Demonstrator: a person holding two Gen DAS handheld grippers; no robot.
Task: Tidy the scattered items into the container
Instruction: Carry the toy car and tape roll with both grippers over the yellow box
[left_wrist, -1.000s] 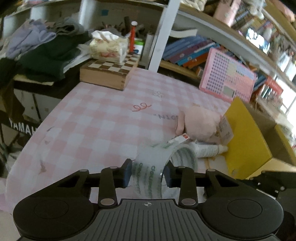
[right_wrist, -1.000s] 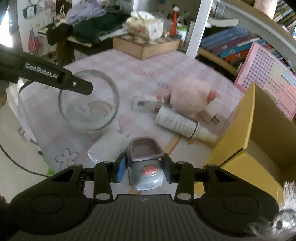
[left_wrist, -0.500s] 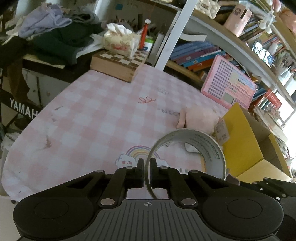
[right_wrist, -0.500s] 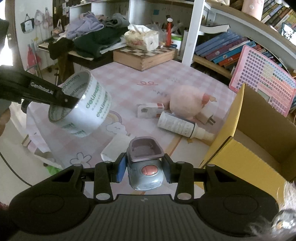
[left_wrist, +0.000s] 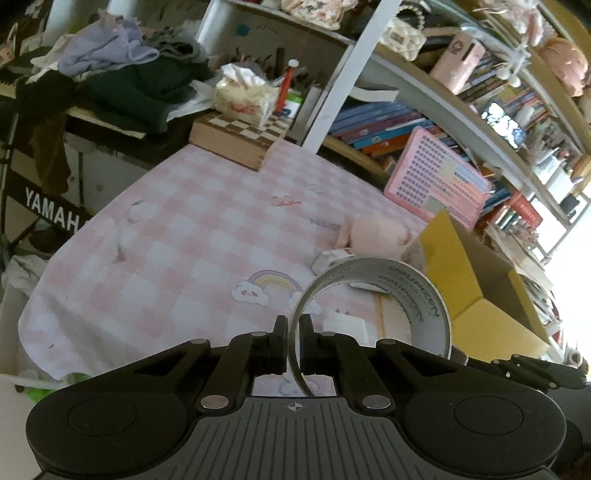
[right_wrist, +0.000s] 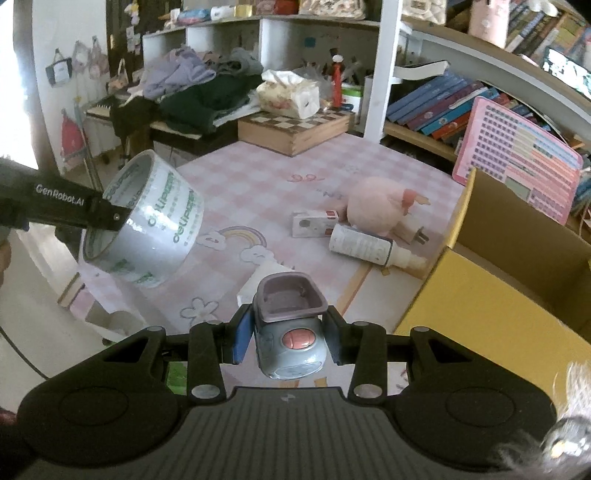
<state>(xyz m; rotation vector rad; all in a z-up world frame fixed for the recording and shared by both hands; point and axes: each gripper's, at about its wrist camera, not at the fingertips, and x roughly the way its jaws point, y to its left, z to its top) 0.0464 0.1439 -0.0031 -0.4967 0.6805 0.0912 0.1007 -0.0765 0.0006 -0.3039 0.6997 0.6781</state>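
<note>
A: Our left gripper (left_wrist: 292, 328) pinches the tape (left_wrist: 384, 295) wall; the right gripper (right_wrist: 288, 338) clamps the toy (right_wrist: 290, 328).
B: Box (right_wrist: 491, 299) sits at three o'clock; that thin pinch could let tape swing loose.

A clear tape roll (right_wrist: 147, 225) with green lettering is hanging in the air, its wall pinched between the left jaws. A grey toy car (right_wrist: 290, 332) is sitting clamped between the right jaws, with the open yellow box (right_wrist: 509, 295) lying ahead to their right.
</note>
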